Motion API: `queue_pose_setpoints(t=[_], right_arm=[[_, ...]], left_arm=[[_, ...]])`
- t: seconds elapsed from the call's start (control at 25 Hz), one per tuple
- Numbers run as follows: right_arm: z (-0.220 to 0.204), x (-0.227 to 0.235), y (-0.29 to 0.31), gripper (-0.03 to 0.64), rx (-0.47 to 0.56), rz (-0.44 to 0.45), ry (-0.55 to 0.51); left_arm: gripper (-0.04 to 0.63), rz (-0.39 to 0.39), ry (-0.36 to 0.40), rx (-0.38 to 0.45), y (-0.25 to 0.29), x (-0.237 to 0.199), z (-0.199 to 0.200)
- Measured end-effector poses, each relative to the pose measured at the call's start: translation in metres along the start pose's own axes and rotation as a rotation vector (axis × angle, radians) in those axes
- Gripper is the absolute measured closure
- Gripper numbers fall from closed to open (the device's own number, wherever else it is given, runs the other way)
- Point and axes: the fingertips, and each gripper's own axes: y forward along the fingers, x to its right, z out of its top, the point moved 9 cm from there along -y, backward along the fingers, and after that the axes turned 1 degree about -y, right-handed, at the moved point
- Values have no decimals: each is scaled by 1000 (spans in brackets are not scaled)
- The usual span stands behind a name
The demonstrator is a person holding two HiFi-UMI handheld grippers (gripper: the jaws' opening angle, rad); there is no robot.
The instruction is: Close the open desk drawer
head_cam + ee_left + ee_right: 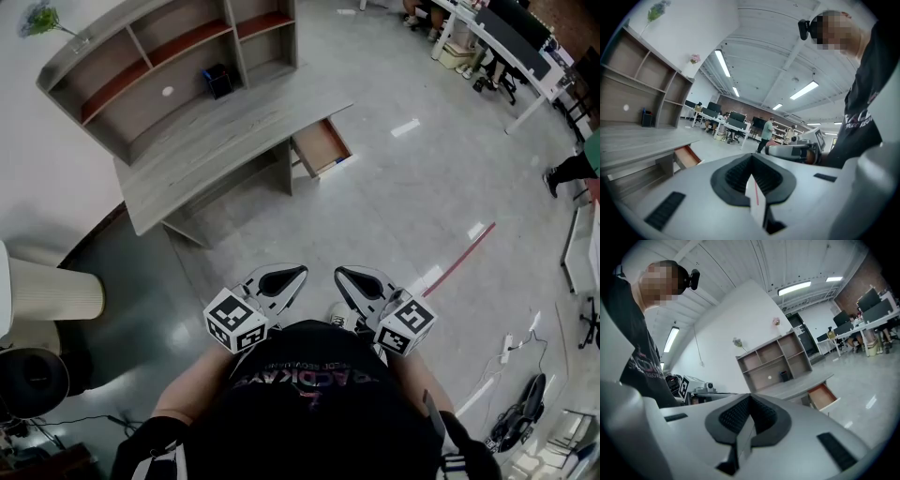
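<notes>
The grey desk [216, 141] stands across the floor at upper left, its wooden drawer [322, 147] pulled out at the right end. The drawer [686, 157] shows at the left in the left gripper view, and the same drawer [823, 396] at the right in the right gripper view. Both grippers are held close to the person's chest, far from the desk. My left gripper [298, 274] is shut and empty. My right gripper [342, 275] is shut and empty too, its tip facing the left one.
A shelf unit [178, 52] rises behind the desk, with a small dark box [217, 80] on it. A cream bin [52, 292] stands at left. White office desks [511, 47] with seated people are far right. Cables [520, 412] lie at lower right.
</notes>
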Motion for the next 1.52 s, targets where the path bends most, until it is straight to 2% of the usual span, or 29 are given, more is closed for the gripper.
queue_pose_setpoints(t=[0.32, 0.48, 0.64, 1.16, 1.4, 1.52], right_arm=[[11, 22, -10, 601, 3, -6, -31], [12, 36, -16, 601, 0, -10, -32], [14, 52, -24, 601, -11, -4, -39], [29, 110, -50, 601, -32, 93, -35], [29, 138, -65, 601, -51, 107, -8], [25, 150, -70, 601, -54, 102, 10]], left_arm=[[584, 6, -12, 14, 19, 2, 2], [584, -5, 15, 31, 34, 8, 3], [584, 15, 23, 27, 50, 12, 2], [584, 168, 5, 45, 93, 30, -1], [584, 228, -19, 44, 116, 34, -10], [584, 248, -26, 18, 123, 34, -16]])
